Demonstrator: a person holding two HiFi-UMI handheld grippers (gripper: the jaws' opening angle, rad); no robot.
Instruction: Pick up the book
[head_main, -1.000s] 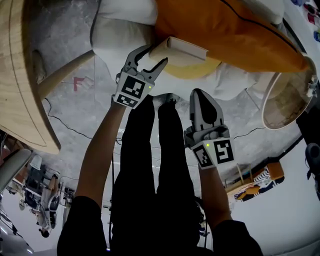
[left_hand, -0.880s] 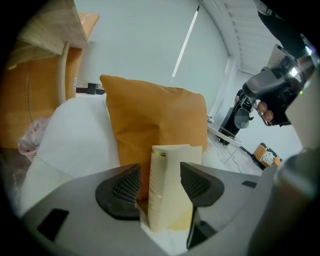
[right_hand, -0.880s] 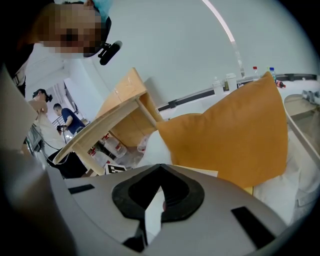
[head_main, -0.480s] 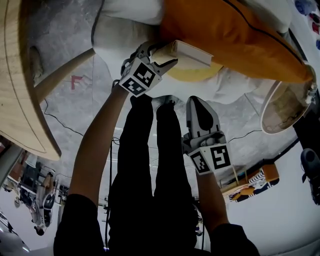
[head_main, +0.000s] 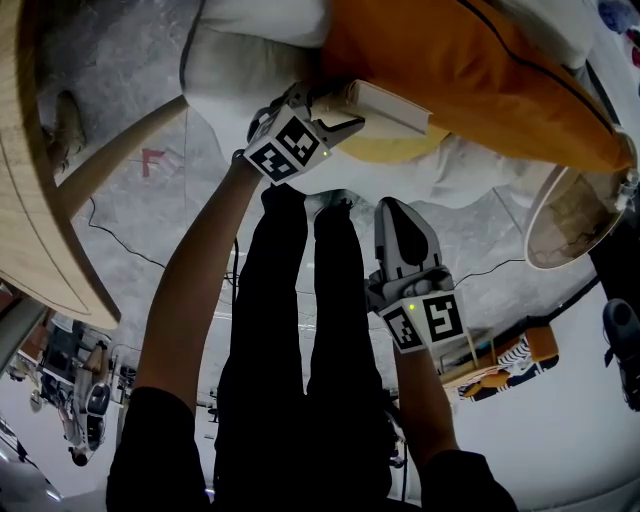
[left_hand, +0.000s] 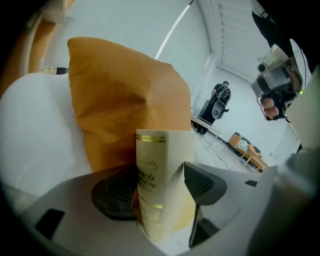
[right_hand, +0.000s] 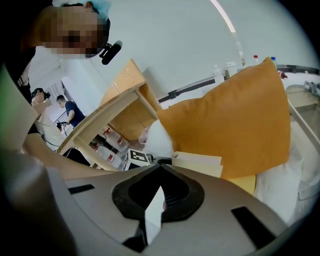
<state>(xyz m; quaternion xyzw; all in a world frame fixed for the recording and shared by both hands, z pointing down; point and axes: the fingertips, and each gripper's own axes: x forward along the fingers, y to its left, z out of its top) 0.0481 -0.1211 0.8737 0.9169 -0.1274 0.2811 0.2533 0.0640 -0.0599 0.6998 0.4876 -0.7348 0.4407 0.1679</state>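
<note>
view from above of a person holding a hand-held gripper in each hand. the left hand-held gripper (head_main: 335, 105) reaches forward to a cream book (head_main: 392, 103) with gold print on its spine. the book lies against the lower edge of a large orange pillow (head_main: 470, 65), over a yellow cushion (head_main: 395, 148) on white bedding (head_main: 235, 70). the left jaws have just been opening and stand wide apart, with the near end of the book between them, not clamped. the right hand-held gripper (head_main: 399, 205) hangs lower, well apart from the book, its jaws together. a wooden table (head_main: 40, 200) fills the left edge.
</note>
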